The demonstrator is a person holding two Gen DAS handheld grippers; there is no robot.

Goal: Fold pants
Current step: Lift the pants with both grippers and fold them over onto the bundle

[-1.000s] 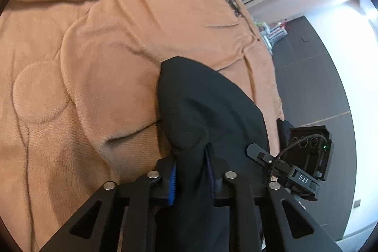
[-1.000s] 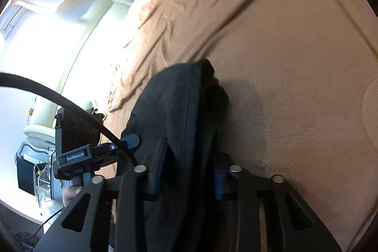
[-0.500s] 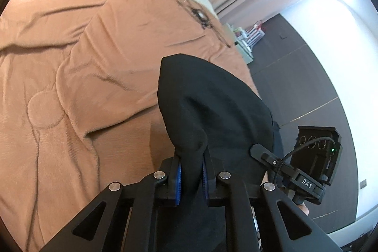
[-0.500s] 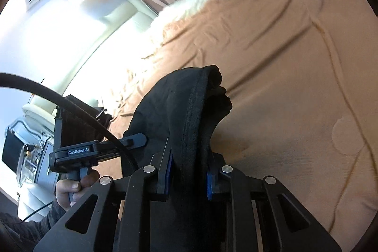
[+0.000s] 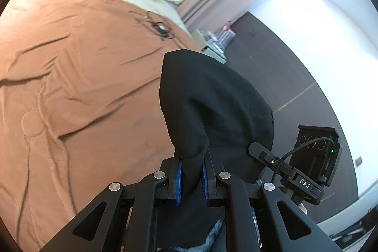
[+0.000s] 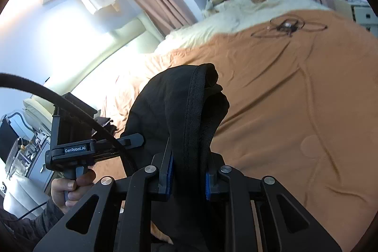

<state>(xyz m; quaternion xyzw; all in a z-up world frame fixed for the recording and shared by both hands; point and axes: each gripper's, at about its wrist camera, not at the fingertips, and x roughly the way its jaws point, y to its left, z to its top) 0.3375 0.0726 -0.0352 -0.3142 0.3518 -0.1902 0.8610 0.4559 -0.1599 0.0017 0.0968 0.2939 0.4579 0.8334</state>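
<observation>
Since a second ago both grippers have lifted the black pants (image 5: 212,105) up off the orange bed (image 5: 82,77); the garment seems ready to be spread for folding. The left gripper (image 5: 191,177) has just narrowed, clamped on a bunch of fabric. The right gripper (image 6: 189,178) has likewise narrowed onto a seamed edge. A small drone (image 6: 289,26) lies farther up the bed.
</observation>
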